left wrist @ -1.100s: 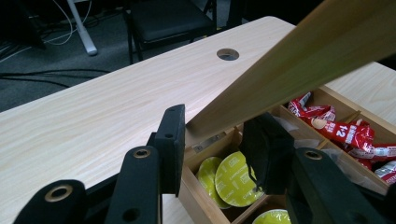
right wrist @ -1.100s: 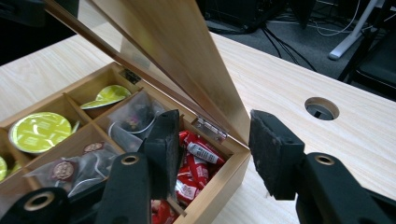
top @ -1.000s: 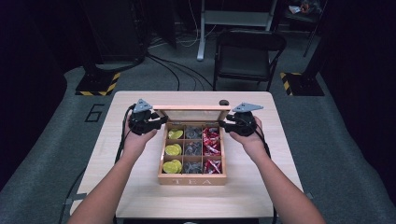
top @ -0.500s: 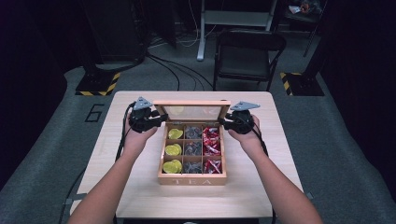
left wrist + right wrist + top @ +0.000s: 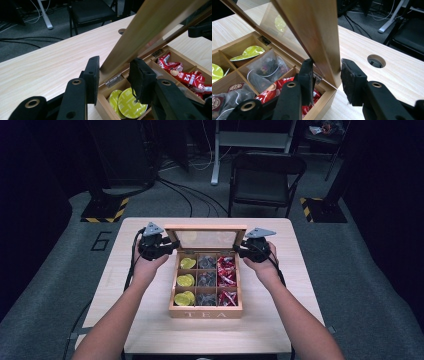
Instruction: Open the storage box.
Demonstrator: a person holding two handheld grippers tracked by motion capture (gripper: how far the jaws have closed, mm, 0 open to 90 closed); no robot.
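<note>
High view: a person is standing at the pale wooden table (image 5: 150, 320), a gripper in each hand, both at the far corners of the open wooden tea box (image 5: 205, 310) sitting mid-table.
Lid: the glass-paned wooden lid (image 5: 206, 239) is standing raised on its hinges at the box's far edge, tilting back.
Left gripper (image 5: 169, 246): its jaws are straddling the lid's left end; in the left gripper view (image 5: 113, 77) the frame edge is sitting between the black pads, one pad just beside it, a narrow gap on the other, so I cannot tell whether they are pinching.
Right gripper (image 5: 241, 251): its jaws have just been closing with the lid's right end between them; in the right gripper view (image 5: 327, 80) the left pad is touching the frame, the right pad standing just clear.
Contents: yellow-green round capsules (image 5: 184, 281) are lying in the left compartments, grey sachets (image 5: 206, 280) in the middle, red packets (image 5: 226, 270) on the right.
Behind: a black folding chair (image 5: 265, 175) is standing beyond the table.
</note>
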